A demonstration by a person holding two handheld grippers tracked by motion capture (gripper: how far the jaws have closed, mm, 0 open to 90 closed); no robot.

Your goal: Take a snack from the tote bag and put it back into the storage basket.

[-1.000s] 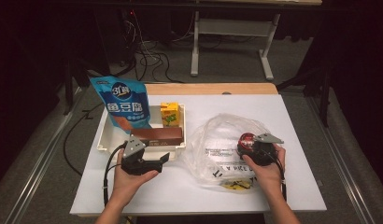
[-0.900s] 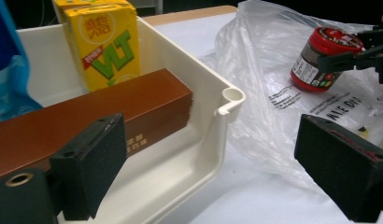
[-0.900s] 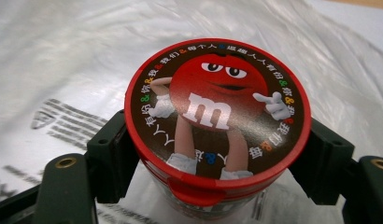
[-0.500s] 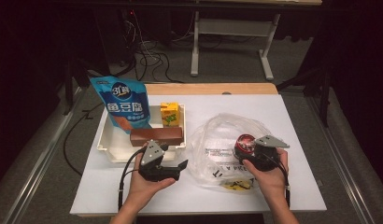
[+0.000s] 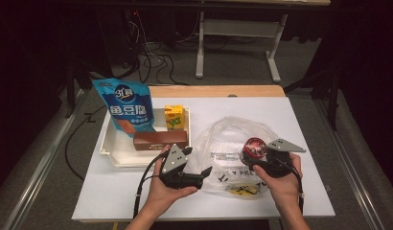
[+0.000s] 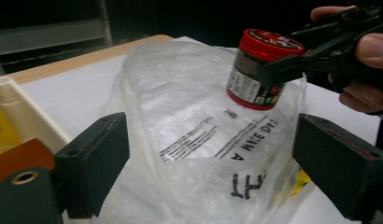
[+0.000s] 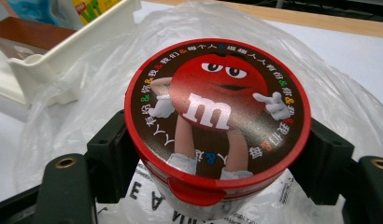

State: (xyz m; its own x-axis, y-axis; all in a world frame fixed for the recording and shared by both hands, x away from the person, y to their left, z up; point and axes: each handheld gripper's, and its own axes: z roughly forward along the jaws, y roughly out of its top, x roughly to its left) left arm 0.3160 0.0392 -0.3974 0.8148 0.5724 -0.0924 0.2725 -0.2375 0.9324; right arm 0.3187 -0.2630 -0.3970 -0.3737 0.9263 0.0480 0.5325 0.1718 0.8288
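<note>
We are holding the M&M's tub (image 5: 255, 148) clamped between the jaws of the right gripper (image 5: 258, 155), raised just above the clear plastic bag (image 5: 223, 143) on the white worktop (image 5: 300, 120). Since 1 second ago, we are bringing the left gripper (image 5: 200, 175) away from the white tray (image 5: 119, 149) toward the bag's edge, its jaws spread and gripping nothing, likely to hold the bag open for the tub.

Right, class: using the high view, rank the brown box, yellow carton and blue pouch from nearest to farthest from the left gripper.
1. Brown box: in the white tray, just beyond the left gripper.
2. Yellow carton: standing at the tray's back.
3. Blue pouch: leaning at the tray's far left corner.
</note>
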